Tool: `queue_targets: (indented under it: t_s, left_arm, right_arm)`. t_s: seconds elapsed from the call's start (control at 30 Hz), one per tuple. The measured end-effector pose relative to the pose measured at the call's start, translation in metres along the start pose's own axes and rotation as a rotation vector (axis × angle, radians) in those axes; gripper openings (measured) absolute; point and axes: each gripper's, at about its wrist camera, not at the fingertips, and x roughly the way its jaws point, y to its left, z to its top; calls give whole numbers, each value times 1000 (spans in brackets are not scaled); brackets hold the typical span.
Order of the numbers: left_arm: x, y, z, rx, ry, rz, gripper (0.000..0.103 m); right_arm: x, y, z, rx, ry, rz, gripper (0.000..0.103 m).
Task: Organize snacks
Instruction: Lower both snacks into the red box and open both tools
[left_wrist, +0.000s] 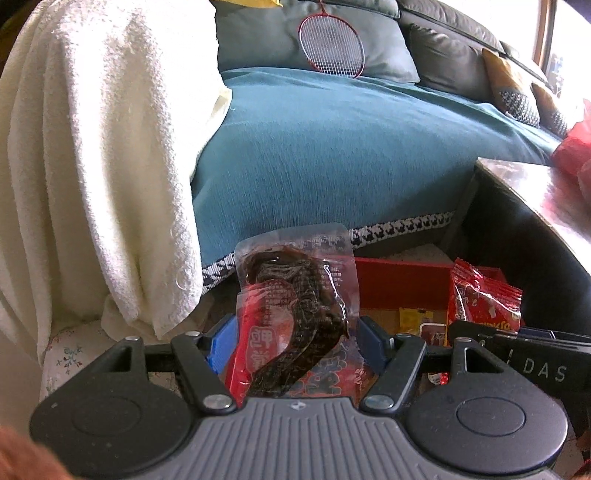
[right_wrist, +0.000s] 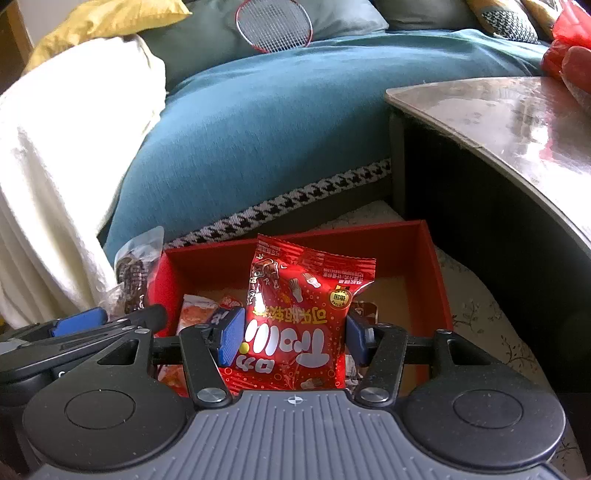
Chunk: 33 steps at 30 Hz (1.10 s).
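Left tongs (left_wrist: 293, 332) about half open, blue pads clenched on one clear vacuum-sealed packet of dark brown snack with a red label (left_wrist: 295, 306), held upright before the teal-covered sofa (left_wrist: 332, 147) and beside the left wall of the box. Right tongs (right_wrist: 293, 332) about half open too, blue pads pressed on both sides of one shiny red plastic snack bag with white lettering (right_wrist: 299, 325), held upright above the open red cardboard box (right_wrist: 428, 266) on the floor. Inside the box, at least three more small packets, partly hidden: one orange-white (right_wrist: 195, 314), one yellow (left_wrist: 415, 319), one dark brown (right_wrist: 365, 310). Beside the box, one dark worktop with a glossy top (right_wrist: 498, 122). On the sofa, one red badminton racket (left_wrist: 330, 46) and one white fluffy blanket (left_wrist: 110, 166).
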Motion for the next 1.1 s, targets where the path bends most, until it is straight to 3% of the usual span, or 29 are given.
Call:
queue_targets:
  t_s: [0.4,0.6,0.77,0.97,1.1]
  left_arm:
    - [13,-1,-2,17,45,-2,64]
    - [15,1,-5,14,62,3,64]
    - [13,2,-6,11,65,-4,64]
    - [6,3,-4,10,47,-8,65]
    - [-3,2,-5,22,26,-10,65]
  right_arm:
    - [12,3,-5,-31,47,-24,66]
    - [8,0,-4,-30,37,-51,87]
    - [4,0,-5,-35,43,-70,92]
    - [-7,2,-2,-45,-3,-92,101]
    - [-27,7,2,-76,-104,-109,103]
